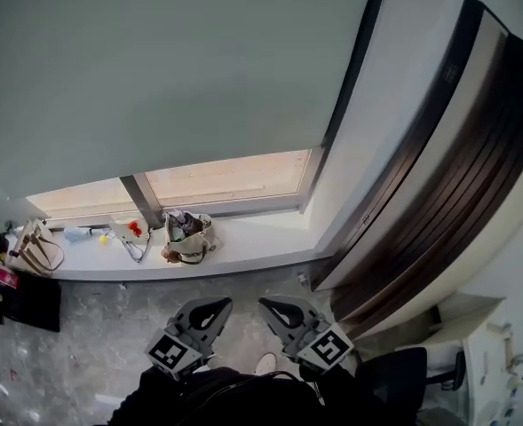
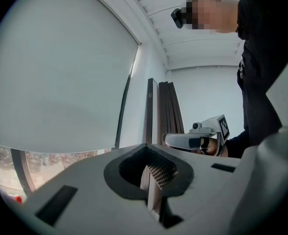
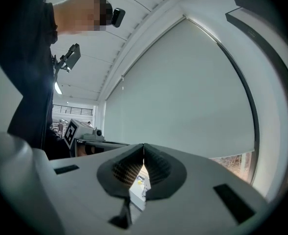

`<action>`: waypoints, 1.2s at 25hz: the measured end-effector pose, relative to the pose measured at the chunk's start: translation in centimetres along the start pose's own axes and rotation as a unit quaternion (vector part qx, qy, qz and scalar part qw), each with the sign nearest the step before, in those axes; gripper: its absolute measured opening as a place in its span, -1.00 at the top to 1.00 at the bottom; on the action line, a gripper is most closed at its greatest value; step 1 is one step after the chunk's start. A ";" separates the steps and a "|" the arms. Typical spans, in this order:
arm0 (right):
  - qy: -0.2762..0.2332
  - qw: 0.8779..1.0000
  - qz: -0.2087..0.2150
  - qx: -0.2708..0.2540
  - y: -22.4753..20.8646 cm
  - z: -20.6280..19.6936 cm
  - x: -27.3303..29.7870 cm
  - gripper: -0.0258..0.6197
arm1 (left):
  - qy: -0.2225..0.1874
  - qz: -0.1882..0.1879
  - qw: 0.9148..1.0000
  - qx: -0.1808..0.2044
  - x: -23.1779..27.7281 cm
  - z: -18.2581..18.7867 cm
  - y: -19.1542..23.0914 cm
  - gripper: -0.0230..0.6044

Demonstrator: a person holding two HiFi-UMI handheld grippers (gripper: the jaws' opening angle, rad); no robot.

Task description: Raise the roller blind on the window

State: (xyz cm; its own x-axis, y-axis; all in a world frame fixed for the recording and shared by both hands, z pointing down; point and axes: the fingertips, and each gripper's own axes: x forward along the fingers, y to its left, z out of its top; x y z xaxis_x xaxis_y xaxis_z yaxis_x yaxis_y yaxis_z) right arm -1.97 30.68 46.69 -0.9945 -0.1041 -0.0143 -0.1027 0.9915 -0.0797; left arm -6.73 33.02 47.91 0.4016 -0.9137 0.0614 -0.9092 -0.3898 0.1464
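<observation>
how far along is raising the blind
Nothing looks done: the roller blind hangs low, leaving only a strip of window glass showing above the sill. In hand: nothing. The left gripper and right gripper are shut and empty, short of the window. All the raising is left.

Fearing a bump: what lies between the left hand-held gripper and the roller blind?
Head view: grey floor, then the sill with a tote bag, then window glass below the roller blind.

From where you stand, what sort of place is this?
Probably an office or workroom, by a large window: a roller blind drawn almost fully down, a sill holding bags, and dark panels stacked alongside.
</observation>
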 end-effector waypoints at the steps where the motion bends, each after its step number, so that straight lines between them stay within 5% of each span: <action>1: -0.001 1.000 -0.004 -0.002 -0.8 0.0 -0.8 0.91 | 0.002 -0.001 1.000 0.001 0.9 0.0 -0.4 0.94; 14: -0.004 0.999 -0.036 0.001 -9.1 0.5 -7.5 0.91 | -0.006 -0.041 0.999 0.024 12.0 0.4 -4.1 0.94; 30: 0.020 0.989 -0.143 -0.010 -26.0 0.9 1.8 0.91 | -0.014 -0.159 0.987 0.020 28.0 3.3 9.4 0.94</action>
State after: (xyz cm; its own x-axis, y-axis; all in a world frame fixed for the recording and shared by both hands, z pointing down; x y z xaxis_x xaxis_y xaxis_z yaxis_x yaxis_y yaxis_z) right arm -1.03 4.62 47.85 -0.9246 -0.3782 0.0450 -0.3803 0.9232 -0.0555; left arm -4.39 3.41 47.74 0.6639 -0.7478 -0.0093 -0.7421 -0.6603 0.1156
